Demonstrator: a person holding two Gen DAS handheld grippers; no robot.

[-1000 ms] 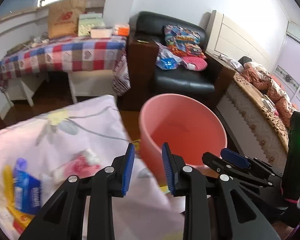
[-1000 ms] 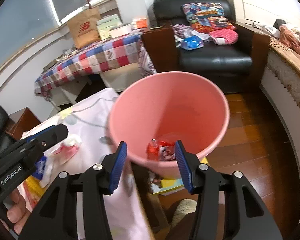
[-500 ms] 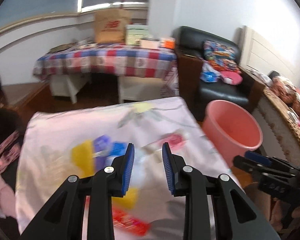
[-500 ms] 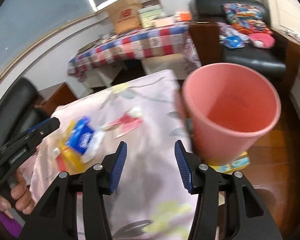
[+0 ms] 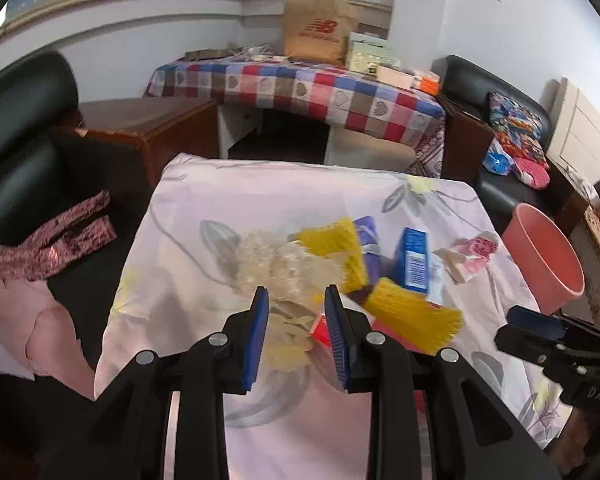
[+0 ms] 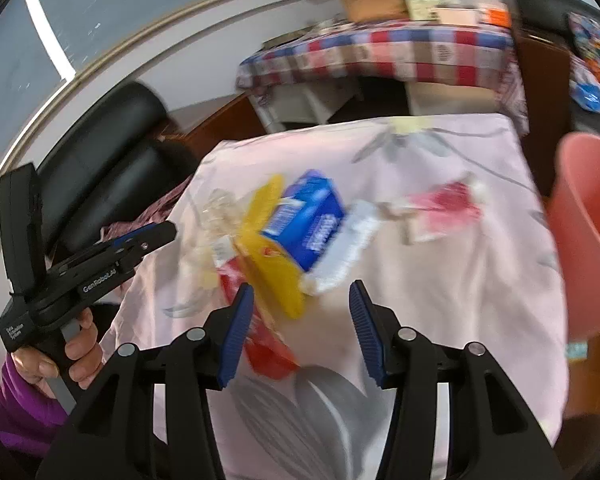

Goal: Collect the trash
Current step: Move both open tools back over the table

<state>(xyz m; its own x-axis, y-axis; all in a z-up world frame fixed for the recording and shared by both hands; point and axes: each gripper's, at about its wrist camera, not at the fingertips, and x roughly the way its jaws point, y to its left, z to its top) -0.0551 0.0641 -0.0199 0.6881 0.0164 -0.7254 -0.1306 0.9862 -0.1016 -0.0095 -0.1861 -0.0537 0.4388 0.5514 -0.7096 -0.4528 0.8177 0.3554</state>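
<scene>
Left wrist view: both grippers, left (image 5: 296, 330) and right (image 6: 300, 330), hover spread and empty over the trash (image 5: 380, 264), ready to pick (bucket (image 5: 540, 260) waits beside the table).

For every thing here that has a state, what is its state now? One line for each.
left gripper: jaws open, holding nothing.
right gripper: jaws open wide, holding nothing.
pink bucket: upright beside the table, open top.
blue box: lying on the pile.
pink wrapper: lying alone on the cloth.
yellow packets: lying in the pile.

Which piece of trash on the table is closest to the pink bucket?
The pink-and-white wrapper. It lies alone near the table edge beside the pink bucket; the blue box and yellow packets sit farther away.
</scene>
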